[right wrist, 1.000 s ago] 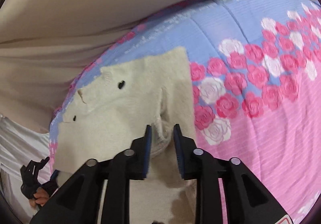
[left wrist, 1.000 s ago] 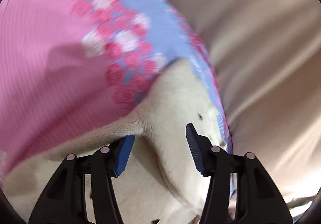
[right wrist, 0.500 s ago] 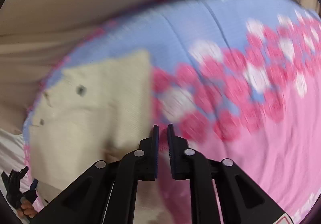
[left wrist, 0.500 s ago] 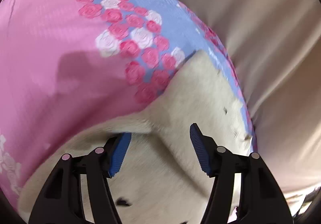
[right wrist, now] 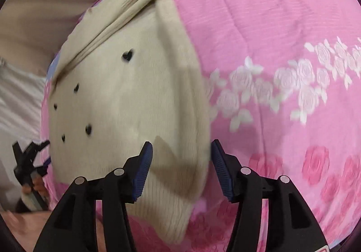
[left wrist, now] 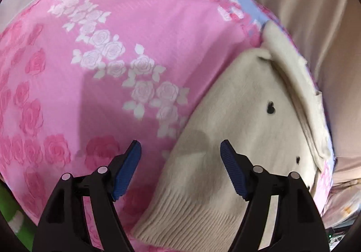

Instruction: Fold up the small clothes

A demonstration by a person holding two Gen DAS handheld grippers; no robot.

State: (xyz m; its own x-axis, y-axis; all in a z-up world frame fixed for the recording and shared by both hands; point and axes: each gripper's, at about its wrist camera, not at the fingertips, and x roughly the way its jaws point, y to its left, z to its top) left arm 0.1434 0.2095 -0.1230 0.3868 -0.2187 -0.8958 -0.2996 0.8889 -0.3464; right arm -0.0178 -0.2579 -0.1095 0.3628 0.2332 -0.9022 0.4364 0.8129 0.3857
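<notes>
A small cream knit sweater point(left wrist: 243, 121) with little black hearts lies folded on a pink rose-print blanket point(left wrist: 112, 60). In the right wrist view the sweater point(right wrist: 126, 103) fills the left middle, a sleeve folded across its top. My left gripper point(left wrist: 180, 155) is open and empty, just above the sweater's ribbed hem edge. My right gripper point(right wrist: 181, 155) is open and empty, its jaws on either side of the sweater's right folded edge near the hem. The left gripper also shows small at the far left of the right wrist view point(right wrist: 29, 161).
The blanket point(right wrist: 282, 49) has a blue band along its far side. Beige sheet point(left wrist: 315, 15) lies beyond the blanket. A green patch point(left wrist: 11, 218) shows at the lower left.
My right gripper was shut on sweater fabric, carried it over and has now opened. Both grippers have drawn back toward the hem, and the sweater lies folded narrower.
</notes>
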